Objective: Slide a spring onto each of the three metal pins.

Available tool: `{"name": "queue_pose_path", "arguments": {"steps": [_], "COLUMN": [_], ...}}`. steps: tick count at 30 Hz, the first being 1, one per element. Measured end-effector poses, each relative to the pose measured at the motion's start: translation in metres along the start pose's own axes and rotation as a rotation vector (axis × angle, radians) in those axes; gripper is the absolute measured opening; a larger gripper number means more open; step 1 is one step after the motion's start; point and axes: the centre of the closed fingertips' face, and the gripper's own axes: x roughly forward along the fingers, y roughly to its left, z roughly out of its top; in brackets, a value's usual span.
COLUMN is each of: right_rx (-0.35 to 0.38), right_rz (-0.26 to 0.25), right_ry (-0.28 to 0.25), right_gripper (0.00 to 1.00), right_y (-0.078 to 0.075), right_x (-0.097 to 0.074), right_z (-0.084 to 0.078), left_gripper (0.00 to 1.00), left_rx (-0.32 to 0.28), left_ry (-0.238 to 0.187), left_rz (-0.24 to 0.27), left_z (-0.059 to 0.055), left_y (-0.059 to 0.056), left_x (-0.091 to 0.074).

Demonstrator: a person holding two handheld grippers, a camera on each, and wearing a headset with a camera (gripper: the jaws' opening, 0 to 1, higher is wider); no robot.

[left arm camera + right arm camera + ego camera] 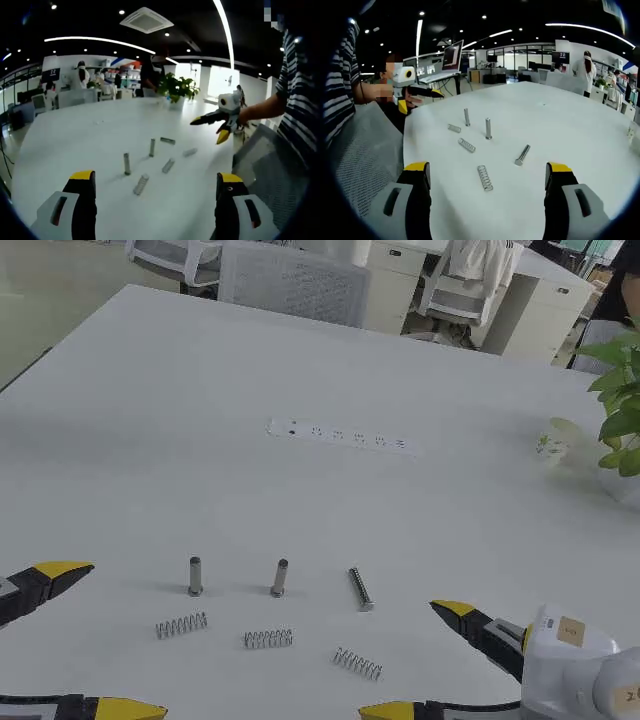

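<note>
White desk (300, 350) spreads across an open office, with a mesh chair (292, 282) at its far edge, a power strip (342, 436) set in its top and a plant (622, 405) at the far right. Three metal pins sit in a row towards the near edge. Three springs lie in a second row just nearer, one in front of each pin, none on a pin.

The left pin (195, 576) and middle pin (279, 578) stand upright on their wider ends, long axes vertical. The right pin (360, 589) lies flat, its long axis running far to near with the wider end nearest.

The left spring (181, 625) and middle spring (268, 639) lie with their long axes left to right. The right spring (357, 663) slants from far left to near right.

The left claw (156, 176) and right claw (488, 167) are both spread wide, gripping nothing. They sit low at either side of the rows, apart from every piece.
</note>
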Motion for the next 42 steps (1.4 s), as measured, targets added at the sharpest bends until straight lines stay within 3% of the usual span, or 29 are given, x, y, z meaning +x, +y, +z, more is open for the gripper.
{"name": "queue_pose_path", "arguments": {"steps": [23,42], "right_rx": [0.01,0.022], "right_rz": [-0.009,-0.008], "right_ry": [-0.008,-0.027], "right_gripper": [0.94,0.95], "right_y": [-0.0027,-0.0044], "right_x": [0.0004,-0.0004], "right_z": [-0.0014,-0.0002], "left_gripper": [0.97,0.98], "left_rx": [-0.003,0.003], "left_ry": [0.012,-0.003], "left_rz": [-0.013,-0.026], "left_z": [-0.0051,-0.0029], "left_y": [-0.0002,0.0006], "left_x": [0.0036,0.0082]}}
